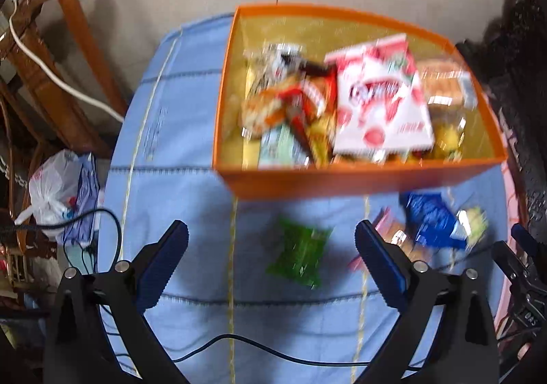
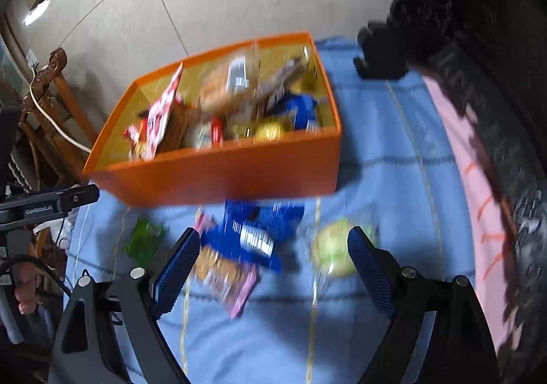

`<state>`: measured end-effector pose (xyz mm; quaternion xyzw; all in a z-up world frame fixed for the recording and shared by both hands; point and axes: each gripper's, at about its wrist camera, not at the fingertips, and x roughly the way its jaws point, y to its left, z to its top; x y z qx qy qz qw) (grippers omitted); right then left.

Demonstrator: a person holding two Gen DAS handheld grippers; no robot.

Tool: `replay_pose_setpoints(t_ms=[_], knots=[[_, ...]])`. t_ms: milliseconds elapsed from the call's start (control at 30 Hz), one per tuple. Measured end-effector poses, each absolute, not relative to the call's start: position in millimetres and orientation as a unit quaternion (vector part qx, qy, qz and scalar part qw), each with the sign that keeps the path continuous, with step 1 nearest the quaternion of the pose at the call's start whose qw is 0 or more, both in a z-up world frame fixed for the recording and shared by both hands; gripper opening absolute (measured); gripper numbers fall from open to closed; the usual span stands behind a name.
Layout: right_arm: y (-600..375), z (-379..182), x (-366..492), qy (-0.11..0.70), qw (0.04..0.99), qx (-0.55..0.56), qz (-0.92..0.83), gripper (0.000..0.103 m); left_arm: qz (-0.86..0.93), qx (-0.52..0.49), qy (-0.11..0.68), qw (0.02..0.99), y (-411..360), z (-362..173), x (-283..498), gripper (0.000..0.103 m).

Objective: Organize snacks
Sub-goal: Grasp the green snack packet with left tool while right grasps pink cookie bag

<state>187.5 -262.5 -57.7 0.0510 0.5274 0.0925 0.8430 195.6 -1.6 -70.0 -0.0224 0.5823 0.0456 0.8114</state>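
Orange cardboard box is sitting on a blue quilted cloth and is holding a heap of snack packets, with a red-and-white strawberry-print packet lying uppermost at its centre. Four loose items are lying on the cloth outside the box's near wall: a green packet at 6 o'clock of the box, and, toward 4 o'clock, a blue packet overlapping a pink-edged biscuit packet, with a yellow-green wrapped item beside them. Left gripper is hovering spread wide above the green packet, gripping nothing. Right gripper is likewise spread wide, empty, hanging over the blue packet. Both views are blurring.
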Motion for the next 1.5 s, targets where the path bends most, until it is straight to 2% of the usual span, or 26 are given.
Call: replay_pose_setpoints(t_ms=[567, 633, 667, 833, 867, 900, 933, 967, 1000, 1100, 1467, 1500], knots=[[-260.1, -91.9, 159.1, 0.578, 0.807, 0.072, 0.095, 0.089, 0.015, 0.018, 0.643, 0.766, -22.9, -152.8, 190.4, 0.096], [-256.3, -93.6, 158.9, 0.581, 0.805, 0.07, 0.1, 0.089, 0.01, 0.008, 0.653, 0.757, -23.5, -164.3, 194.0, 0.086], [-254.5, -94.8, 158.8, 0.582, 0.804, 0.069, 0.102, 0.089, 0.009, 0.004, 0.658, 0.753, -23.5, -167.9, 195.0, 0.073], [-249.0, -100.6, 158.9, 0.592, 0.794, 0.071, 0.115, 0.089, 0.01, -0.001, 0.674, 0.739, -23.5, -185.9, 195.5, 0.068], [-248.2, -101.6, 158.8, 0.593, 0.793, 0.073, 0.119, 0.089, 0.008, -0.003, 0.67, 0.742, -22.9, -185.9, 194.2, 0.064], [-247.0, -102.7, 158.6, 0.595, 0.791, 0.076, 0.122, 0.09, 0.005, -0.003, 0.665, 0.746, -22.8, -185.0, 192.8, 0.052], [-245.3, -104.9, 158.6, 0.598, 0.787, 0.078, 0.126, 0.09, 0.003, -0.001, 0.659, 0.752, -22.9, -183.4, 191.0, 0.048], [-243.1, -107.6, 158.8, 0.602, 0.784, 0.081, 0.129, 0.092, -0.001, -0.001, 0.657, 0.754, -22.5, -181.9, 189.1, 0.024], [-241.0, -109.6, 158.8, 0.605, 0.781, 0.082, 0.131, 0.093, -0.005, -0.007, 0.654, 0.756, -20.6, -179.6, 187.5, 0.007], [-226.0, -116.8, 162.0, 0.609, 0.776, 0.071, 0.15, 0.093, -0.017, -0.034, 0.652, 0.757, -13.2, -173.4, 180.0, 0.007], [-158.7, -152.3, 201.6, 0.596, 0.781, -0.084, 0.164, 0.093, -0.004, -0.053, 0.661, 0.749, 6.9, -178.7, 147.0, 0.007], [-154.8, -158.2, 203.4, 0.608, 0.77, -0.099, 0.165, 0.088, -0.004, -0.054, 0.661, 0.749, 8.0, -179.0, 145.9, 0.007]])
